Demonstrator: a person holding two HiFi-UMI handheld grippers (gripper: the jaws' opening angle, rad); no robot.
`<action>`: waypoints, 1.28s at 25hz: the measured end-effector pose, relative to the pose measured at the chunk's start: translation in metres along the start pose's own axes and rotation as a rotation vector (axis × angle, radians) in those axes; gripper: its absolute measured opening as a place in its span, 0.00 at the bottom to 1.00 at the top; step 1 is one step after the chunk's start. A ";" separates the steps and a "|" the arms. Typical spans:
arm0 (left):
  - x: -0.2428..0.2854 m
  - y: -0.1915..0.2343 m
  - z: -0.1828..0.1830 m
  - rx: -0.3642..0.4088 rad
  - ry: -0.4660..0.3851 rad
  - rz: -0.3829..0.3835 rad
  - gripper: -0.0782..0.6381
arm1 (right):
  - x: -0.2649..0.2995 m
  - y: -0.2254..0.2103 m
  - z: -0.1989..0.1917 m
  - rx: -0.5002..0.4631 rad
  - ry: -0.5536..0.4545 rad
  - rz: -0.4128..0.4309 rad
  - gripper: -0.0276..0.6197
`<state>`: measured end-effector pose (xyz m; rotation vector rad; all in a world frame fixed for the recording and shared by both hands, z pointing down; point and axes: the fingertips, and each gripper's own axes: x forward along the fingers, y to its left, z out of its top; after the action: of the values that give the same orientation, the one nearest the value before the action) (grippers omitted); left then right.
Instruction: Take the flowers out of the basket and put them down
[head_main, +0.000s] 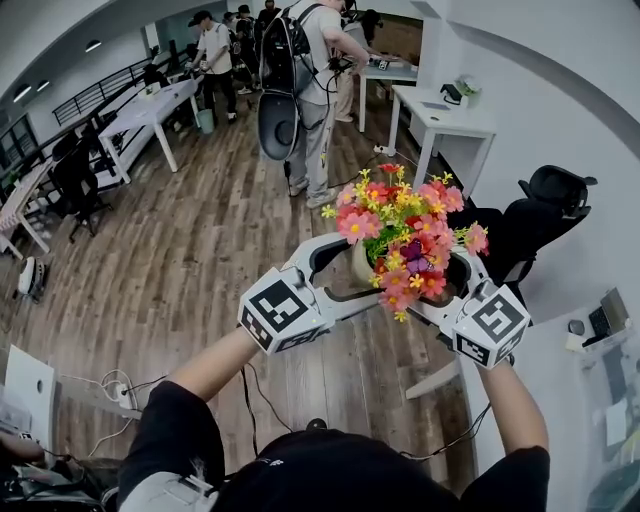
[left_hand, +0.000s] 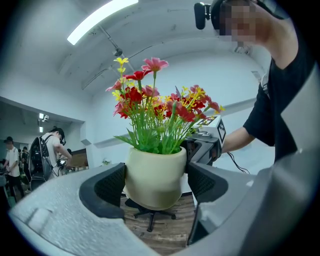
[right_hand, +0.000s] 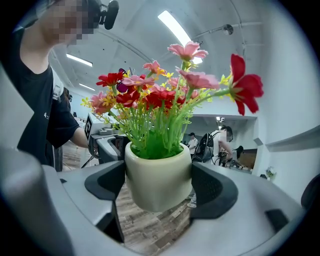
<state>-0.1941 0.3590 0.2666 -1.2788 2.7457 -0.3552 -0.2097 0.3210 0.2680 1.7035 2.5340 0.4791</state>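
flower pot (head_main: 362, 265) upright, stems up, we hold it aloft over wooden floor (head_main: 200, 260) | our left gripper (left_hand: 156, 182) and right gripper (right_hand: 159, 187) each clamp its sides | black chair (head_main: 550, 200) near right, open floor left

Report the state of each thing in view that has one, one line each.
left claw: shut on the pot's side.
right claw: shut on the pot from the opposite side.
pot: held in the air over the floor, roughly upright.
flowers: standing in the pot.
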 end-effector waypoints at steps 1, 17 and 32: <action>-0.004 0.004 -0.003 0.002 0.002 -0.001 0.66 | 0.006 0.002 -0.001 0.002 -0.001 0.001 0.69; 0.001 0.029 -0.024 -0.016 -0.005 -0.097 0.66 | 0.029 -0.008 -0.016 0.032 0.037 -0.077 0.69; 0.096 0.017 -0.010 0.004 -0.044 -0.224 0.66 | -0.030 -0.080 -0.036 0.035 0.061 -0.212 0.69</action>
<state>-0.2703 0.2977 0.2739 -1.5786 2.5696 -0.3441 -0.2769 0.2575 0.2758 1.4278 2.7405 0.4800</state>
